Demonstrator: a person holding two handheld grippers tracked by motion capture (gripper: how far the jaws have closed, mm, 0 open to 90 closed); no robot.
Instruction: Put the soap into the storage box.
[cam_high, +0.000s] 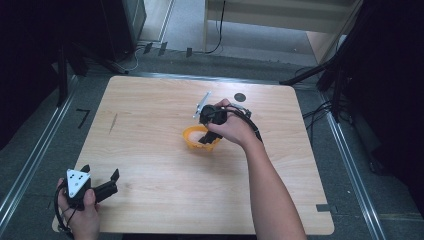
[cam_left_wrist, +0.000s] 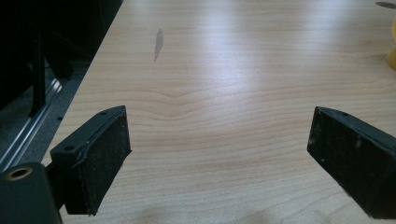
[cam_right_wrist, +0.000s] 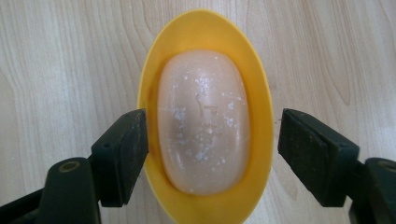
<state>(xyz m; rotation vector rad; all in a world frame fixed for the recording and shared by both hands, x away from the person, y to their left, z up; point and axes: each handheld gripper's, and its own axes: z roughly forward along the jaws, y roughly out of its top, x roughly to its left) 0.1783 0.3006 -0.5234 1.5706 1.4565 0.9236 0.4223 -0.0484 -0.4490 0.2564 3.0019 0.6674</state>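
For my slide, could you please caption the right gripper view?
Right gripper, jaws open, poised above a pale soap bar lying in a yellow oval dish on the wooden table.

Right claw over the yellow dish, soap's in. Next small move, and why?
Probably lift the right claw straight up and away. The pale oval soap bar lies inside the yellow oval plastic dish, and the jaws stand apart on either side of the dish, gripping nothing I can see. The soap looks placed, so clearing out seems right.
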